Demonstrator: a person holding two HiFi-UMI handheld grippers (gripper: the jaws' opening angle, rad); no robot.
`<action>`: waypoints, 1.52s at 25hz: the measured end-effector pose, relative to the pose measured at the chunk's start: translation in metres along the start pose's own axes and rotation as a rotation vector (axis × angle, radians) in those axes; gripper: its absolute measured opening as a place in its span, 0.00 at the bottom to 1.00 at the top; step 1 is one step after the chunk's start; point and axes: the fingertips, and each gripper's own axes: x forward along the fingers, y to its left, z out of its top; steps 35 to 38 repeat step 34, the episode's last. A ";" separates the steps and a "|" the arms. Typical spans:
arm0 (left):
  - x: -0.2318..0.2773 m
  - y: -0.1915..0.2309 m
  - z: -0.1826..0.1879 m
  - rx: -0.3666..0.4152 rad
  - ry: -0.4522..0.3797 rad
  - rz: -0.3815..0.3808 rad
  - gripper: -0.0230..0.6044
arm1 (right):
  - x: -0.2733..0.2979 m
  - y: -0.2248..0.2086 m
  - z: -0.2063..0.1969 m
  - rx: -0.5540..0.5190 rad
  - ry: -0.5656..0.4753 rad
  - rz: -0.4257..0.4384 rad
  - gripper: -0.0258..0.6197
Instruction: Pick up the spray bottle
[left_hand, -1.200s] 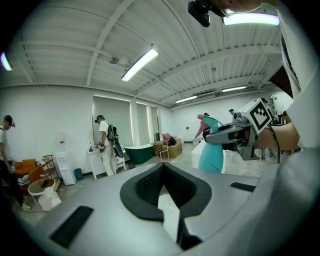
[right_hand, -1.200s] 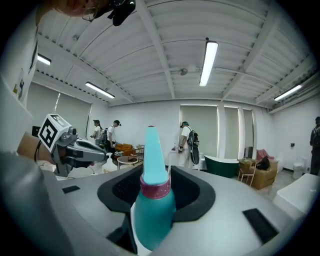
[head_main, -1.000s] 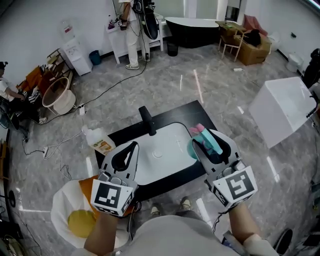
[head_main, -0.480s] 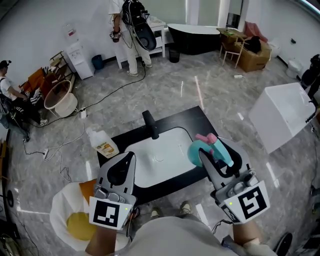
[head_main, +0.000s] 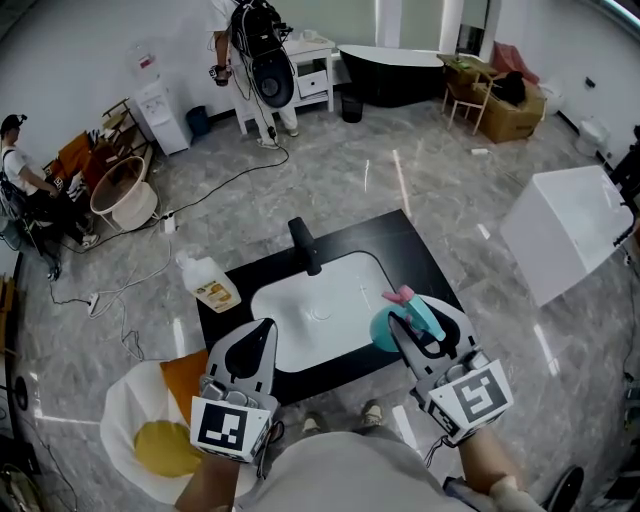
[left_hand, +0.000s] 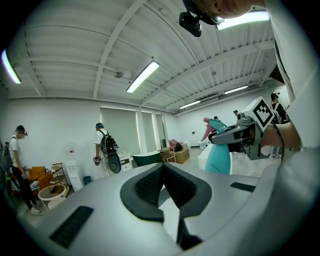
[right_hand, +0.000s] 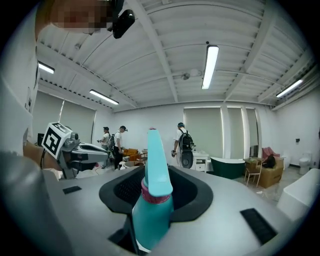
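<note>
The teal spray bottle (head_main: 384, 328) is pinched upright between the jaws of the right gripper (head_main: 424, 322), which have just been closing on it. It is held in the air by the right edge of the white sink (head_main: 300, 325), which is set in the black worktop (head_main: 412, 252). The left gripper (head_main: 256, 345) is held empty, jaws pressed together, at the worktop's near edge.

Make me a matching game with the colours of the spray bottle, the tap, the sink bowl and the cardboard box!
Things:
1. spray bottle
2. tap
3. sink bowl
4. cardboard box

Colours:
A. white
B. brown
C. teal
D. black

Pairs: 1-C, 2-D, 3-A, 4-B
</note>
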 end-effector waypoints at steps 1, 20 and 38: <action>0.000 0.000 -0.006 0.006 0.011 0.000 0.06 | 0.002 0.000 -0.007 0.003 0.015 0.002 0.31; 0.005 -0.003 -0.041 0.020 0.075 -0.028 0.06 | 0.015 -0.004 -0.041 0.030 0.080 0.017 0.29; 0.012 -0.010 -0.029 0.000 0.076 -0.047 0.06 | 0.010 -0.011 -0.034 0.032 0.068 0.010 0.29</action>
